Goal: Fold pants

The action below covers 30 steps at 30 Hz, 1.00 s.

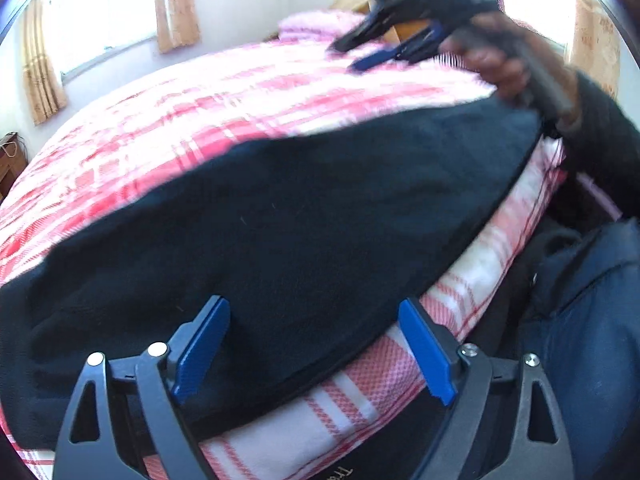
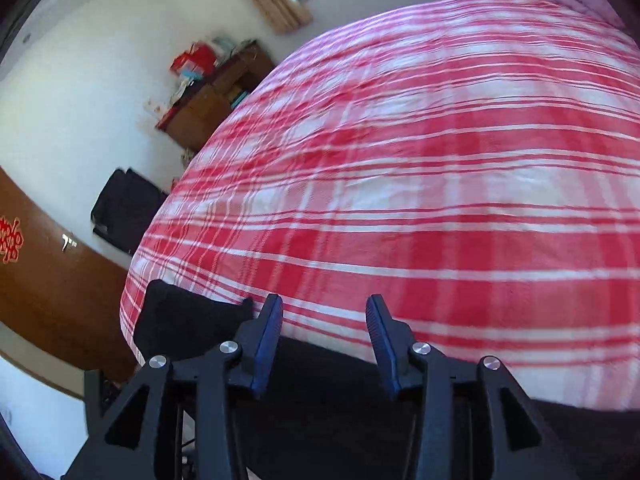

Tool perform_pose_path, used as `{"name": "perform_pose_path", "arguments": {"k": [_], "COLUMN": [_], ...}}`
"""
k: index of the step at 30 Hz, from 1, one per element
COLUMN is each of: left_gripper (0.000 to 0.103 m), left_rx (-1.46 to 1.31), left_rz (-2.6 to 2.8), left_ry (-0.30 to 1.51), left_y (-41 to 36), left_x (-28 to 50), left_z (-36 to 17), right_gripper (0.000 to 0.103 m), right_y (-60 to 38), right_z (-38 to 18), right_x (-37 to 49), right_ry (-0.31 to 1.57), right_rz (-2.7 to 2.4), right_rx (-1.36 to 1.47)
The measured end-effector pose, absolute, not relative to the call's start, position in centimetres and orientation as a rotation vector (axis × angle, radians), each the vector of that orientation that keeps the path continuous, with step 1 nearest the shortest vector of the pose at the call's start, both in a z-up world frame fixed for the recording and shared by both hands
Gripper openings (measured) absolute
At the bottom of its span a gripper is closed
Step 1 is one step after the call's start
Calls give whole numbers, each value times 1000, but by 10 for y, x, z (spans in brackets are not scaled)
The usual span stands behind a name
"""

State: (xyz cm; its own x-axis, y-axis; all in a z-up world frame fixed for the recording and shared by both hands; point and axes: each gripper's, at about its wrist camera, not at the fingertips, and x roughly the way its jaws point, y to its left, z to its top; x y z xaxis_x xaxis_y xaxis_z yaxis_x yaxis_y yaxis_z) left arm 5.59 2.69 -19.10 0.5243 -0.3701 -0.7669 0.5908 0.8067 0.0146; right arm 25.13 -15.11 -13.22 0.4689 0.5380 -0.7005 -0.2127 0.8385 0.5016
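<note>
The black pants [image 1: 280,216] lie flat along the near edge of the bed. My left gripper [image 1: 314,312] is open, its blue pads wide apart just above the pants' near end, holding nothing. My right gripper [image 1: 352,56] shows in the left wrist view, raised above the bed at the pants' far end, jaws apart and empty. In the right wrist view the right gripper [image 2: 324,312] is open over the bed, with the pants [image 2: 320,400] below and behind its fingers and one end [image 2: 188,320] near the bed corner.
The bed has a red and white plaid cover [image 2: 420,160]. A pink pillow [image 1: 316,24] lies at the head. A wooden cabinet [image 2: 212,96] and a black bag [image 2: 124,212] stand by the wall. A wooden door [image 2: 44,272] is at left. The person's dark clothing [image 1: 592,320] is beside the bed.
</note>
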Motion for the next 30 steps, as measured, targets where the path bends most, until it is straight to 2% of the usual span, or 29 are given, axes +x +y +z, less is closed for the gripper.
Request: {"name": "perform_pose_path", "arguments": {"k": [5, 12, 14, 17, 20, 24, 26, 30], "left_gripper": [94, 95, 95, 95, 95, 95, 95, 96], "left_rx": [333, 250, 229, 242, 298, 293, 280, 352], "left_rz": [-584, -588, -590, -614, -652, -694, -709, -654], "left_ry": [840, 846, 824, 819, 819, 831, 845, 905], "left_y": [21, 33, 31, 15, -15, -31, -40, -54], "left_x": [53, 65, 69, 78, 83, 88, 92, 100], "left_z": [-196, -173, -161, -152, -151, -151, -156, -181], "right_gripper": [46, 47, 56, 56, 56, 57, 65, 65], "right_y": [-243, -359, -387, -423, -439, -438, -444, -459], "right_z": [-138, -143, -147, -159, -151, -126, -131, -147], "right_x": [205, 138, 124, 119, 111, 95, 91, 82], "right_ry": [988, 955, 954, 911, 847, 768, 804, 795], "right_rz": [339, 126, 62, 34, 24, -8, -44, -36], "right_rx": [388, 485, 513, 586, 661, 573, 555, 566]}}
